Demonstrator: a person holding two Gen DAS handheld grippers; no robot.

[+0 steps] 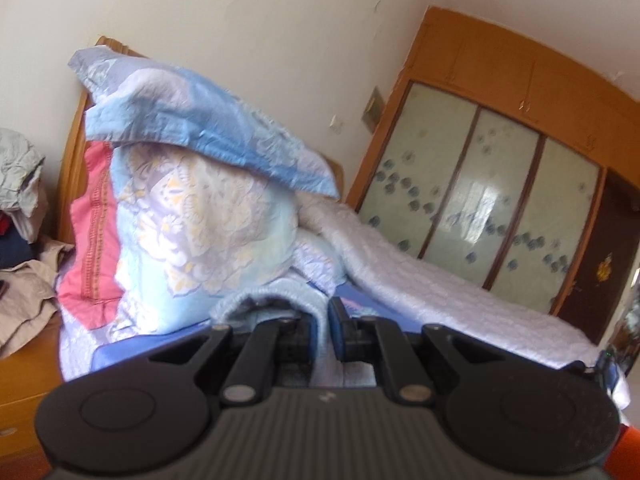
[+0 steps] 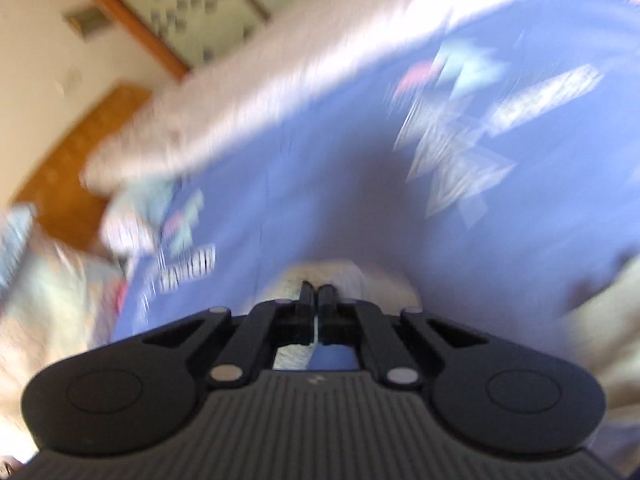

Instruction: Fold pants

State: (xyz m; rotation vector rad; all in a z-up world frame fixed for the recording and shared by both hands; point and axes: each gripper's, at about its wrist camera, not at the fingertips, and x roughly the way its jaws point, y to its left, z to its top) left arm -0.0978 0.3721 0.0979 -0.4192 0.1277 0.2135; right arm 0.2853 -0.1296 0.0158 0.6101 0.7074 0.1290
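In the left wrist view my left gripper [image 1: 322,308] is shut on a fold of the pants [image 1: 272,300], a pale blue cloth that drapes over the left finger and runs down between both. In the blurred right wrist view my right gripper [image 2: 316,290] has its fingers pressed together low over the bed. Pale cream cloth of the pants [image 2: 360,274] bunches around the tips, and a thin strip of it shows between the fingers. More beige cloth [image 2: 600,320] lies at the right edge. Most of the pants are hidden under the grippers.
A blue patterned bedsheet [image 2: 320,180] covers the bed. Stacked pillows and quilts [image 1: 192,200] rise at the headboard end, with a white blanket [image 1: 420,280] along the far side. A wooden wardrobe [image 1: 500,180] stands behind. Loose clothes [image 1: 24,280] lie on a nightstand at left.
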